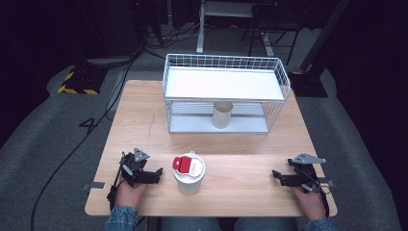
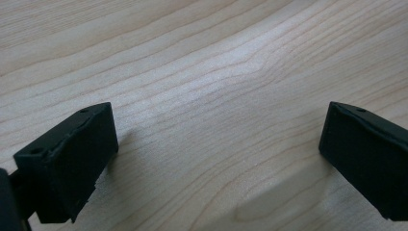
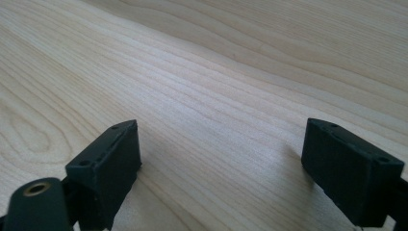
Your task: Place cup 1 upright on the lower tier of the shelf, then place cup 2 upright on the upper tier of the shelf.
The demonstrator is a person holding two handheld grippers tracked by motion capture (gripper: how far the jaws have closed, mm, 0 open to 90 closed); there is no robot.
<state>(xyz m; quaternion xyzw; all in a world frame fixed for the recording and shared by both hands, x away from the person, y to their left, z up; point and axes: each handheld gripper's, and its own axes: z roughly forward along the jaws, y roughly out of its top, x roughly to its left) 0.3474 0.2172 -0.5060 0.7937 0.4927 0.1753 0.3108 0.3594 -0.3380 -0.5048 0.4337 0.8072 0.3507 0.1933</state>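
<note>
Cup (image 1: 189, 173) w/ white lid and red flap stands upright at the near edge of the table (image 1: 240, 144), untouched; it's the thing closest to both tools, so work looks barely begun. Left gripper (image 1: 155, 174) rests on the wood just left of the cup, tips aimed at it, jaws spread wide w/ nothing but bare tabletop between them. Right gripper (image 1: 278, 176) sits well to the right of the cup, also pointed its way, jaws apart and empty. Wire rack (image 1: 226, 94) stands beyond the cup toward the far side; a plain beige cup (image 1: 222, 114) already sits on its lower shelf, top shelf bare. Judged from this: nothing grasped yet. Left to do, prob.: close on the lidded cup, lift, carry over to the rack.
</note>
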